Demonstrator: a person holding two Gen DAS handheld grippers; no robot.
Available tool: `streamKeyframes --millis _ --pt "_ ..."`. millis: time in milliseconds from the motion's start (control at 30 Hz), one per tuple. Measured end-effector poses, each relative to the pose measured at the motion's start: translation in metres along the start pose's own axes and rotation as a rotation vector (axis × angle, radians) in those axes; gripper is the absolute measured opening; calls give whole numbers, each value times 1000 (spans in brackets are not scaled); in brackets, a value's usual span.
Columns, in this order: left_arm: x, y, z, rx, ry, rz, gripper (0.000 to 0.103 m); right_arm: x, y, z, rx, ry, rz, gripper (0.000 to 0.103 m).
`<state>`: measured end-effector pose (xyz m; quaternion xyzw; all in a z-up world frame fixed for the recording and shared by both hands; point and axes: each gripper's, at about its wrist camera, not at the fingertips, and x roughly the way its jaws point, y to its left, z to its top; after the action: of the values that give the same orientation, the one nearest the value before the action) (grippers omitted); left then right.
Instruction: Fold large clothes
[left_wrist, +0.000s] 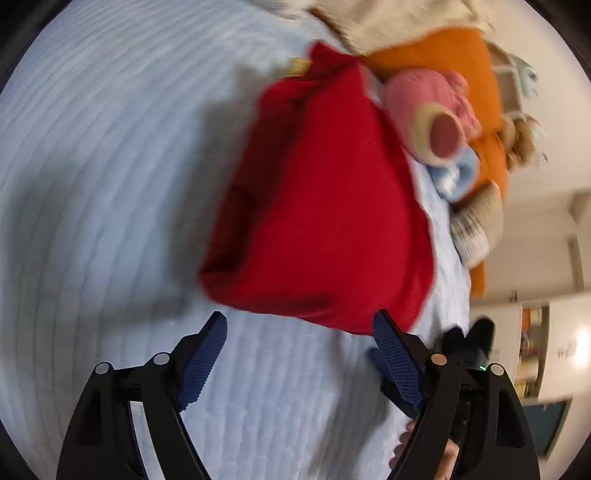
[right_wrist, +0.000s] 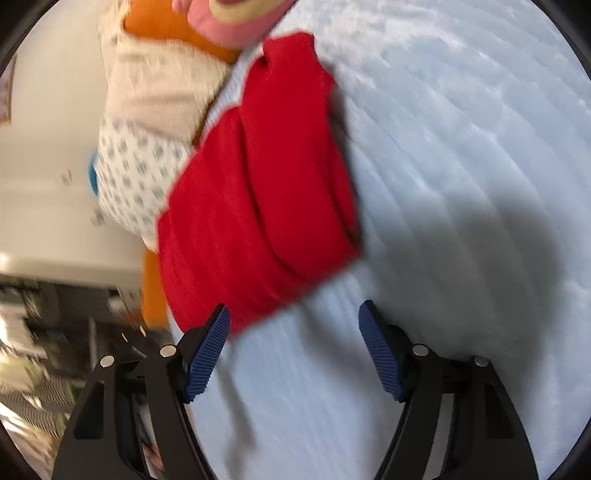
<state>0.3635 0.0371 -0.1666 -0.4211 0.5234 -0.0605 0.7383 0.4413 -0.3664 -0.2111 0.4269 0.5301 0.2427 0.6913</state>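
Observation:
A red garment (left_wrist: 317, 206) lies folded into a thick bundle on a pale blue quilted bedspread (left_wrist: 110, 184). It also shows in the right wrist view (right_wrist: 255, 192), with layered folds along its right edge. My left gripper (left_wrist: 299, 339) is open and empty, just short of the bundle's near edge. My right gripper (right_wrist: 295, 325) is open and empty, its left blue pad (right_wrist: 207, 354) close to the bundle's near corner. Both views are blurred by motion.
Beyond the garment lie a pink plush toy (left_wrist: 432, 114), an orange pillow (left_wrist: 450, 62), a light blue item (left_wrist: 458, 177) and a striped cushion (left_wrist: 476, 229). A cream and dotted pillow (right_wrist: 147, 147) lies beside the garment. The bed edge and room shelves (left_wrist: 535, 350) are to the right.

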Motion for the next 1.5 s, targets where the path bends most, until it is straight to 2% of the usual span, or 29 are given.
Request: streamKeyframes --millis 133,167,267,333,400,467,533,600,667,833,933,1067,1100,1233,1300,1333,1367,1400,1467,1500 --pt "9 13 4 -33 -69 6 83 9 2 5 97 -70 -50 81" --pt "11 18 6 -59 -80 -4 87 11 5 4 119 -88 -66 84" --pt "21 30 8 -141 -79 -59 93 17 7 0 194 -107 -74 88" --pt "24 33 8 -159 -88 -82 93 22 4 -4 239 -94 -87 88" --pt "25 35 9 -155 -95 -98 93 24 2 -2 259 -117 -106 88" --pt "27 36 10 -171 -97 -127 93 19 -6 -2 307 -157 -99 90" --pt "25 35 9 -199 -111 -180 93 13 -13 -1 388 -231 -35 91" --pt "23 34 6 -200 -122 -199 92 15 -17 1 424 -255 -20 92" --pt "25 34 7 -187 -118 -190 93 21 -11 5 410 -254 -36 99" --pt "32 45 9 -282 -145 -263 96 57 -11 5 444 -221 -30 99" --pt "41 48 16 -293 -155 -277 101 55 -11 1 477 -320 -45 100" --pt "46 44 37 -252 -162 -283 101 49 -19 1 541 -381 2 99" --pt "48 44 42 -242 -156 -290 101 50 -20 3 539 -370 3 99" --pt "54 40 57 -187 -115 -305 101 55 -11 13 420 -333 15 99" --pt "56 38 61 -150 -95 -304 101 59 -3 14 384 -336 19 94" --pt "56 37 62 -136 -89 -303 101 60 -1 15 335 -335 21 77" --pt "58 34 64 -113 -77 -296 101 60 -2 16 315 -335 37 65" --pt "59 31 66 -99 -72 -293 100 61 -5 20 314 -331 67 62" --pt "60 26 66 -71 -82 -277 90 62 -14 23 320 -311 115 51" --pt "60 25 65 -62 -88 -270 86 62 -14 24 303 -306 120 49"
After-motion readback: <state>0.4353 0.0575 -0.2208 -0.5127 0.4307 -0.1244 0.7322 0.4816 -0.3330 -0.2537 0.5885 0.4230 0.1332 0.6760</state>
